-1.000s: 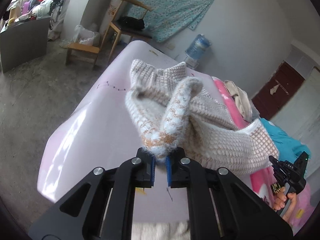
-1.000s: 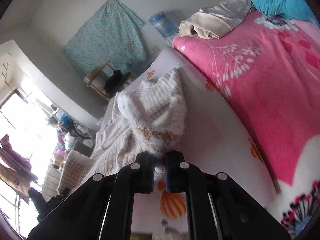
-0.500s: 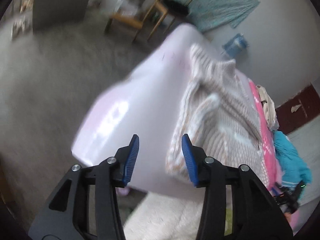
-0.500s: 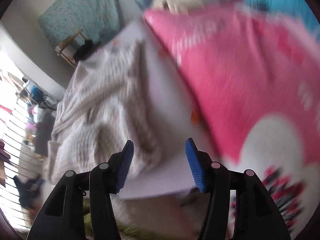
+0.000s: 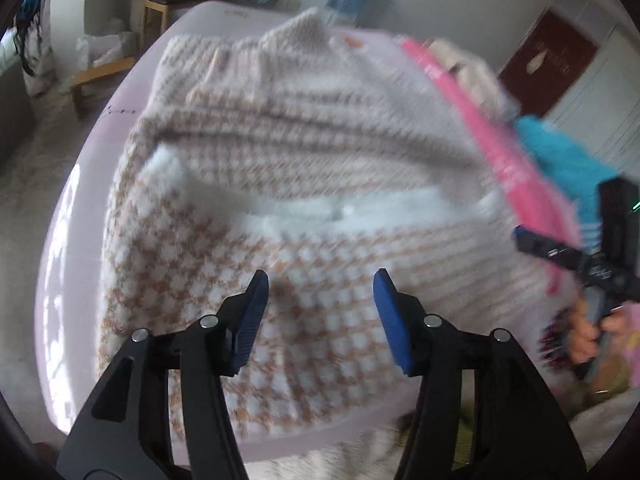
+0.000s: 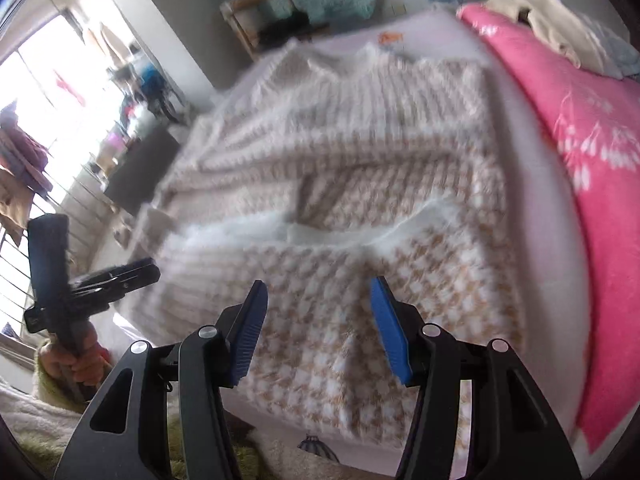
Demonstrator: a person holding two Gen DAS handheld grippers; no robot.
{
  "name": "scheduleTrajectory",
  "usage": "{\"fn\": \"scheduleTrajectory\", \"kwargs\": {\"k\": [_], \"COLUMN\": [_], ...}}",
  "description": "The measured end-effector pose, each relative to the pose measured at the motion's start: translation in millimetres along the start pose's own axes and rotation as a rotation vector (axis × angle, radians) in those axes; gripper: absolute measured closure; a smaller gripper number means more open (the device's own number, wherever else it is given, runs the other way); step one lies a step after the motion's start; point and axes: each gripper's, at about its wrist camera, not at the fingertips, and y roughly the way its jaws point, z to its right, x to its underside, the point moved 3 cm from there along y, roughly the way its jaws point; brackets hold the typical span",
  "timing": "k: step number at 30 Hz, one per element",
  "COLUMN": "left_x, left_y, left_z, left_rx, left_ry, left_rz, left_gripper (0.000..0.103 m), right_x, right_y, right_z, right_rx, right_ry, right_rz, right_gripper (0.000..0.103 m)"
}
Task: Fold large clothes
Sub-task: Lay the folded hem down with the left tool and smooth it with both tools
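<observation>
Where hem overlaps body, fuzzy houndstooth sweater [image 5: 304, 208]

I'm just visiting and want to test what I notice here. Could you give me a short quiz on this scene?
1. True or false: the left gripper is clamped on the sweater.
2. Which colour is the blanket beside the sweater: A green, B pink, C black?
3. Fill in: the right gripper holds ____.

Key: 1 false, its jaws are opening with nothing gripped; 2 B; 3 nothing.
</observation>
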Motion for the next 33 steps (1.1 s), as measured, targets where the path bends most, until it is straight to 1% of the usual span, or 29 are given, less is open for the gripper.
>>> {"fn": "scheduleTrajectory", "kwargs": {"k": [2, 3, 4, 5, 6, 7, 8, 9, 10, 11, 12, 13, 15, 17, 20, 21, 22, 24, 25, 26, 27, 28, 29, 30, 31, 32, 33], "left_x": [5, 7, 9, 9, 10, 11, 11, 11, 10, 6, -1, -7, -20, -28, -23, -20, -19, -21, -22, -23, -25, -27, -30, -34, -37, -39, -43], "left_y": [8, 8, 9, 9, 9, 8, 7, 4, 1, -3, -10, -17, -22, -9, 19, 24, 24, 23, 21, 18, 11, 7, 0, -9, -16, -21, -29], "left_z": [4, 5, 5, 8, 10, 11, 13, 14, 17, 21, 24, 24, 20, 17, 11, 11, 12, 14, 14, 12, 9, 6, 3, -2, -6, -10, -17], "left_rx": [-0.045, -0.062, -0.080, -0.108, -0.149, -0.161, -0.155, -0.149, -0.156, -0.173, -0.194, -0.200, -0.188, -0.195, -0.205, -0.211, -0.215, -0.225, -0.215, -0.199, -0.184, -0.177, -0.171, -0.169, -0.176, -0.186, -0.218], "left_ry": [0.030, 0.036, 0.046, 0.064, 0.091, 0.109, 0.112, 0.118, 0.134, 0.157, 0.177, 0.181, 0.165, 0.159, 0.153, 0.160, 0.174, 0.199, 0.197, 0.190, 0.177, 0.168, 0.158, 0.144, 0.135, 0.129, 0.115], "left_rz": [-0.007, -0.003, 0.002, 0.011, 0.022, 0.030, 0.038, 0.052, 0.067, 0.090, 0.130, 0.162, 0.183, 0.167, 0.110, 0.106, 0.124, 0.125, 0.122, 0.122, 0.129, 0.138, 0.152, 0.175, 0.197, 0.211, 0.233], "left_gripper": [0.051, 0.053, 0.058, 0.072, 0.079, 0.086, 0.094, 0.098, 0.100, 0.100, 0.100, 0.100, 0.100, 0.100, 0.100, 0.099, 0.099, 0.095, 0.094, 0.090, 0.087, 0.084, 0.080, 0.078, 0.077, 0.075, 0.069], "right_x": [5, 8, 10, 12, 12, 12, 12, 11, 8, 3, -3, -7, -18, -22, -19, -16, -14, -14, -15, -16, -17, -19, -21, -22, -24, -26, -28], "right_y": [15, 21, 23, 25, 25, 25, 22, 20, 19, 15, 6, 1, -7, 0, 26, 38, 44, 45, 43, 40, 33, 26, 17, 8, -1, -6, -13], "right_z": [3, 4, 5, 4, 3, 1, -2, -5, -8, -9, -12, -13, -15, -13, -1, 3, 6, 8, 8, 9, 9, 11, 13, 16, 21, 25, 31], "right_rx": [0.041, 0.036, 0.030, 0.022, 0.009, 0.014, 0.035, 0.043, 0.049, 0.052, 0.057, 0.059, 0.057, 0.070, 0.094, 0.088, 0.082, 0.068, 0.064, 0.056, 0.046, 0.051, 0.065, 0.078, 0.101, 0.122, 0.160], "right_ry": [-0.001, 0.009, 0.017, 0.017, 0.012, 0.004, -0.018, -0.030, -0.034, -0.034, -0.040, -0.043, -0.051, -0.058, -0.051, -0.041, -0.032, -0.019, -0.017, -0.013, -0.011, -0.016, -0.019, -0.020, -0.018, -0.019, -0.022], "right_rz": [-0.040, -0.060, -0.064, -0.070, -0.072, -0.065, -0.053, -0.042, -0.023, -0.003, 0.035, 0.054, 0.093, 0.093, 0.054, 0.027, 0.013, 0.017, 0.011, 0.007, 0.005, 0.015, 0.037, 0.056, 0.082, 0.098, 0.114], "right_gripper": [0.050, 0.052, 0.064, 0.071, 0.082, 0.088, 0.096, 0.097, 0.097, 0.097, 0.098, 0.098, 0.098, 0.098, 0.098, 0.098, 0.098, 0.097, 0.097, 0.093, 0.088, 0.082, 0.078, 0.067, 0.062, 0.062, 0.061]}}
